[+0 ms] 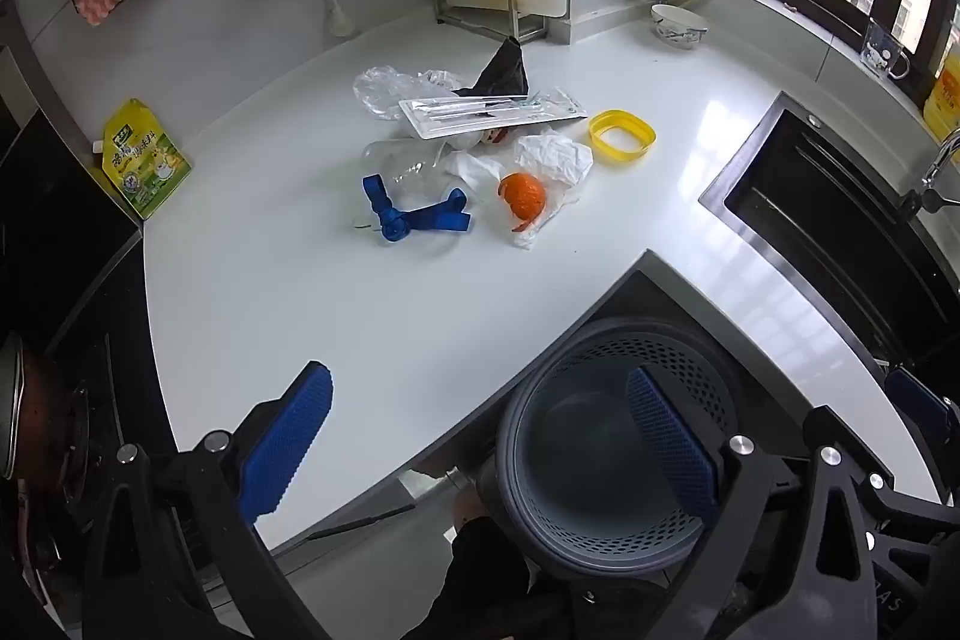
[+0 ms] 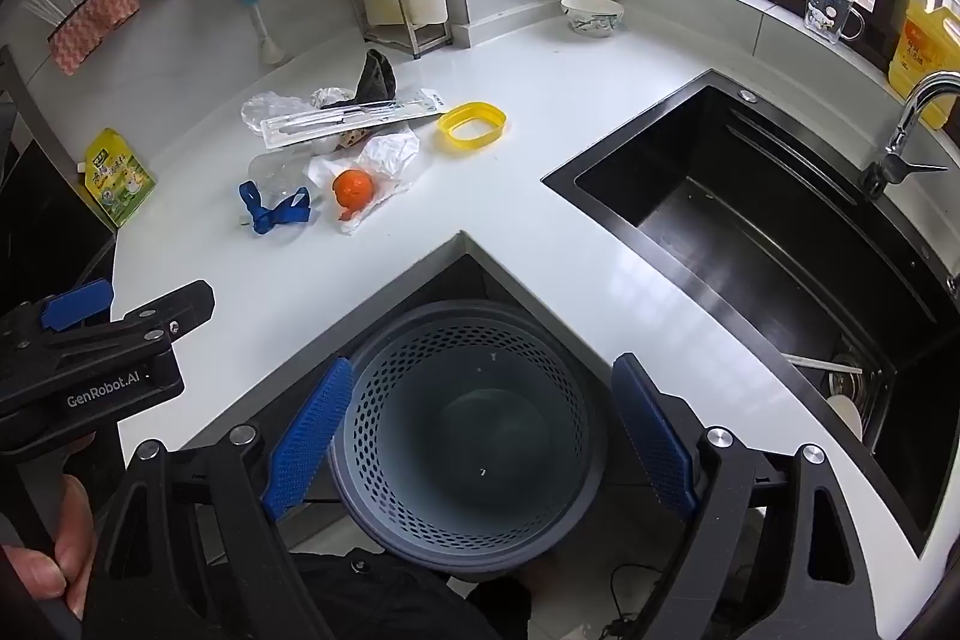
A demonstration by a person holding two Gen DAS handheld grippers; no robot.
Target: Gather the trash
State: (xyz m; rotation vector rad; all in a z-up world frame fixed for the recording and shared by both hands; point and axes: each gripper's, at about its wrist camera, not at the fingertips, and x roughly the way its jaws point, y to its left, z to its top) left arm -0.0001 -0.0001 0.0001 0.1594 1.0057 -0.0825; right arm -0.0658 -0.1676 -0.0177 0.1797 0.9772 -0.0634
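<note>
Trash clusters far on the countertop; we see dishes only in the right view. Both grippers' jaws spread, empty, above the bin.

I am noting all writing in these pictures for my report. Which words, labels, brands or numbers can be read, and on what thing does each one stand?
"GenRobot.AI": white letters on the black body of the left gripper, seen from the right wrist view.
Yellow-green pouch: large printed characters, too blurred to read.
Yellow bottle on the window sill: label text too small to read.
Long white package: print too small to read.
</note>
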